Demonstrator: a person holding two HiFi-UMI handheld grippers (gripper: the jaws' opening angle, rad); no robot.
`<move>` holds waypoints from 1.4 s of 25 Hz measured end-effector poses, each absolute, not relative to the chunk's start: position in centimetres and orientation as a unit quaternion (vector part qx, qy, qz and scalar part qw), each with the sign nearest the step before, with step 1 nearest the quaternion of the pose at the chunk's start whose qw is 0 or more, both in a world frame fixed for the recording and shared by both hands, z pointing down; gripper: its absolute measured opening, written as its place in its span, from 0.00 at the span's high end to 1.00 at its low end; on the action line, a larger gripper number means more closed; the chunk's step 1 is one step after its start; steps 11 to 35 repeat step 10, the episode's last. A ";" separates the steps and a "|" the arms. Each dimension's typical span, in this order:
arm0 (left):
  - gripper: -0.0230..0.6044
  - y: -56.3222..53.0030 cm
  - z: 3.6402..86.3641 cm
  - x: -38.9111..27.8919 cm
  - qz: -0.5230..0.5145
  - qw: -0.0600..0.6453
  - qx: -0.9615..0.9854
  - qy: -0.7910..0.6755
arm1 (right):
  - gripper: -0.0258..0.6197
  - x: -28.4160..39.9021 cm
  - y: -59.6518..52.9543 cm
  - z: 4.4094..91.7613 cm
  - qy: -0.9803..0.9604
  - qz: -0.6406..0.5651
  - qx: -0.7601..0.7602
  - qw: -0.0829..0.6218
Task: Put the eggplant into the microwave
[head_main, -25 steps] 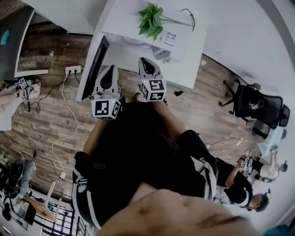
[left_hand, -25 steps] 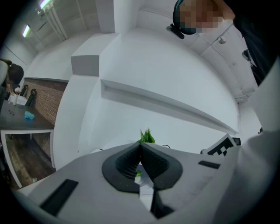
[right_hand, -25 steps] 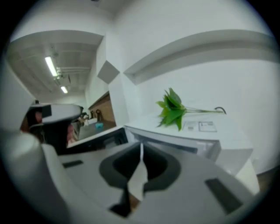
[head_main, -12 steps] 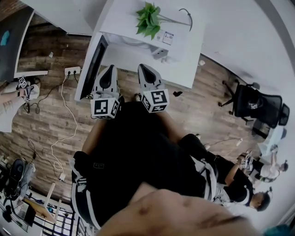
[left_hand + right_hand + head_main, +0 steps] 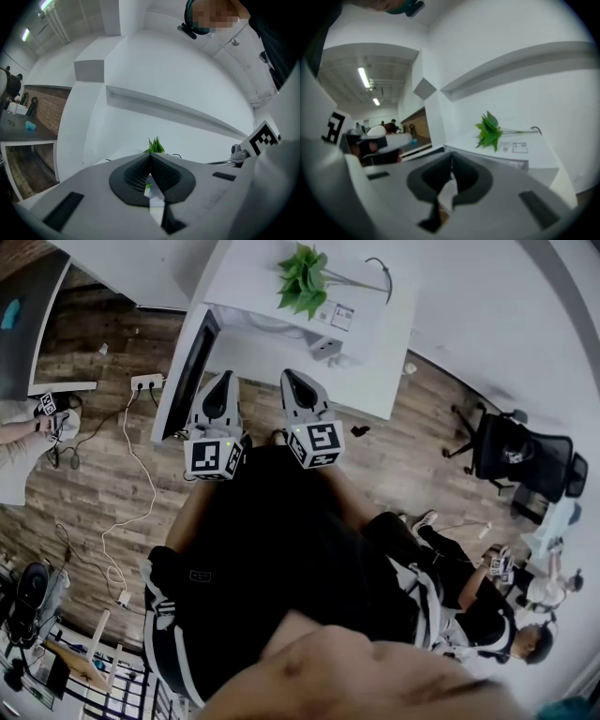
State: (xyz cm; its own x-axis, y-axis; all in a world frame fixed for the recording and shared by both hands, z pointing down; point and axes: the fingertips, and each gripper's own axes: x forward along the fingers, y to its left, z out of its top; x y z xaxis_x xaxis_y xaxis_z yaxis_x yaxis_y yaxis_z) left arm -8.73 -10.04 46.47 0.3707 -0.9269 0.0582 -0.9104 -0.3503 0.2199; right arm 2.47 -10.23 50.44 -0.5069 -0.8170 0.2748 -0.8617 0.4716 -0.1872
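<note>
Head view: both grippers are held out side by side in front of the person's dark clothes, pointing toward the microwave [image 5: 375, 329], a white box, if I read it rightly, whose dark door [image 5: 190, 376] stands swung open on its left. The left gripper [image 5: 225, 377] sits just by that door; the right gripper [image 5: 289, 375] is beside it, nearer the front of the microwave. A green plant [image 5: 305, 279] lies on top of the microwave. A power strip [image 5: 148, 382] rests on the wood floor [image 5: 94, 474] left of the door.

Left gripper view: its jaws meet at the tips with nothing between them, and the plant [image 5: 154, 145] pokes up just beyond.

Right gripper view: its jaws are closed and empty; the microwave [image 5: 534, 157] lies ahead with the plant [image 5: 489, 129] and a label [image 5: 519, 147] on top.

No view shows the eggplant, so its place and long axis cannot be told.
</note>
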 end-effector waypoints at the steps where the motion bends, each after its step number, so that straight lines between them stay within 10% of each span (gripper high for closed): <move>1: 0.91 -10.1 46.5 -8.7 -0.038 0.108 0.821 -0.559 | 0.91 2.5 -10.2 50.5 -0.855 0.151 0.490 0.074; 35: 0.91 -9.8 46.5 -8.5 -0.039 0.109 0.820 -0.560 | 0.91 2.4 -10.0 50.3 -0.857 0.143 0.490 0.077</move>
